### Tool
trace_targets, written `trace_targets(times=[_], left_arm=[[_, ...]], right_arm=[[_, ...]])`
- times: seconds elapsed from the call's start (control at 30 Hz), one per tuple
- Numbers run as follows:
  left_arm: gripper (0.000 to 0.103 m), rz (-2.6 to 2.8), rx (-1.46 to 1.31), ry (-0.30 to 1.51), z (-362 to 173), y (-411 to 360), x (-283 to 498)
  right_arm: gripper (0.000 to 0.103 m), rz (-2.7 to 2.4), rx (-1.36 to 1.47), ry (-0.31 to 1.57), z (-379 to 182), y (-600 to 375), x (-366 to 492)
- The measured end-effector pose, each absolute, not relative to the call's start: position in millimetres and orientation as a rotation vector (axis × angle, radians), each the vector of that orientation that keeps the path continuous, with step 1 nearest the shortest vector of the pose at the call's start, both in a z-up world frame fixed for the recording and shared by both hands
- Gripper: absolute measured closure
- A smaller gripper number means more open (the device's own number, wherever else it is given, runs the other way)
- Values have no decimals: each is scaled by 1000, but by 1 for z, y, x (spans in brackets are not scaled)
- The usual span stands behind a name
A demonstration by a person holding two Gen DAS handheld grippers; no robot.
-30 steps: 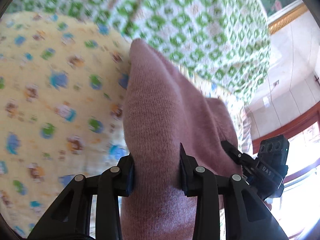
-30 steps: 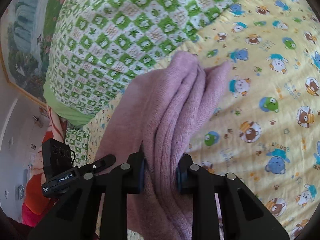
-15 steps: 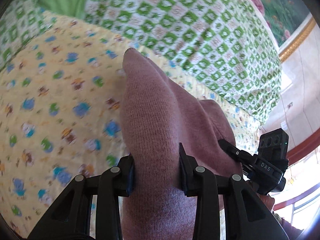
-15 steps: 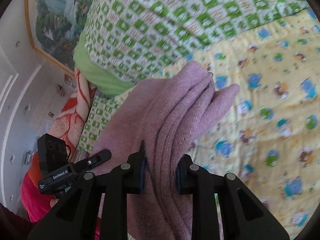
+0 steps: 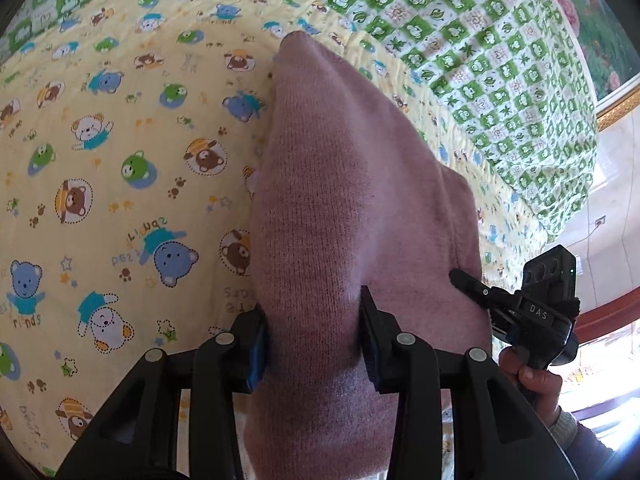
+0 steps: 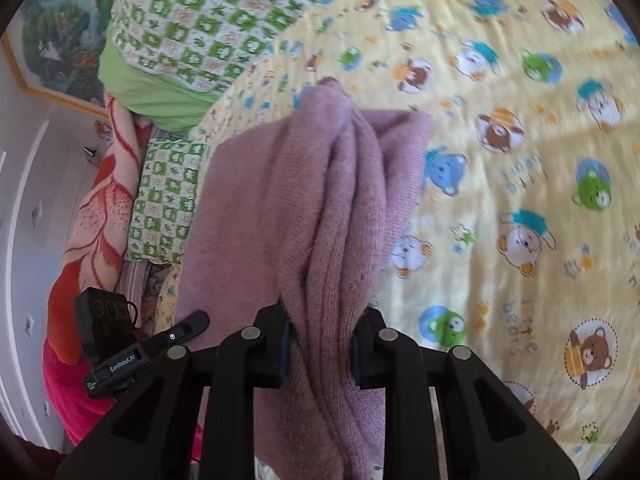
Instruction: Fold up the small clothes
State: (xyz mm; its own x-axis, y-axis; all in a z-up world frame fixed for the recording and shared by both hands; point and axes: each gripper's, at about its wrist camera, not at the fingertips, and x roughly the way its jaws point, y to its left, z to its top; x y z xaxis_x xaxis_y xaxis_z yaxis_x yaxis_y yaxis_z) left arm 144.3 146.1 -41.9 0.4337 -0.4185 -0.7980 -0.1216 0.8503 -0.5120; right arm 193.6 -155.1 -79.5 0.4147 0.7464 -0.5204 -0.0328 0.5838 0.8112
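Black fingers with silver screws, blue pads, "DAS" lettering.

A bedroom in a home, judging by the furnishings. Across most of both views, a bed under a yellow sheet printed with cartoon bears. Behind it, a folded green-and-white checked quilt and a matching pillow. Beside these, an orange and red flowered blanket. On the pale wall, a large framed landscape painting with a gold-coloured frame. At the right edge of the left view, reddish wooden trim with bright daylight under it.
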Motion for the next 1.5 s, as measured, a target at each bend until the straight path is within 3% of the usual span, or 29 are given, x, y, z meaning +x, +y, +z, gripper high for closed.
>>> trace_targets(times=[0.07, 0.33, 1.03, 1.37, 1.5], left_arm=[[53, -183, -547, 1124, -46, 147, 144], [39, -157, -545, 1137, -44, 155, 134], [39, -151, -441, 1163, -22, 153, 97], [34, -158, -420, 1185, -27, 153, 102], [34, -170, -443, 1208, -36, 148, 106]], right_arm=[[78, 559, 815, 1041, -82, -155, 193], [68, 504, 811, 1043, -83, -154, 191], [65, 477, 497, 893, -2, -129, 126], [65, 507, 384, 920, -11, -99, 108], [65, 426, 357, 1024, -38, -103, 116]])
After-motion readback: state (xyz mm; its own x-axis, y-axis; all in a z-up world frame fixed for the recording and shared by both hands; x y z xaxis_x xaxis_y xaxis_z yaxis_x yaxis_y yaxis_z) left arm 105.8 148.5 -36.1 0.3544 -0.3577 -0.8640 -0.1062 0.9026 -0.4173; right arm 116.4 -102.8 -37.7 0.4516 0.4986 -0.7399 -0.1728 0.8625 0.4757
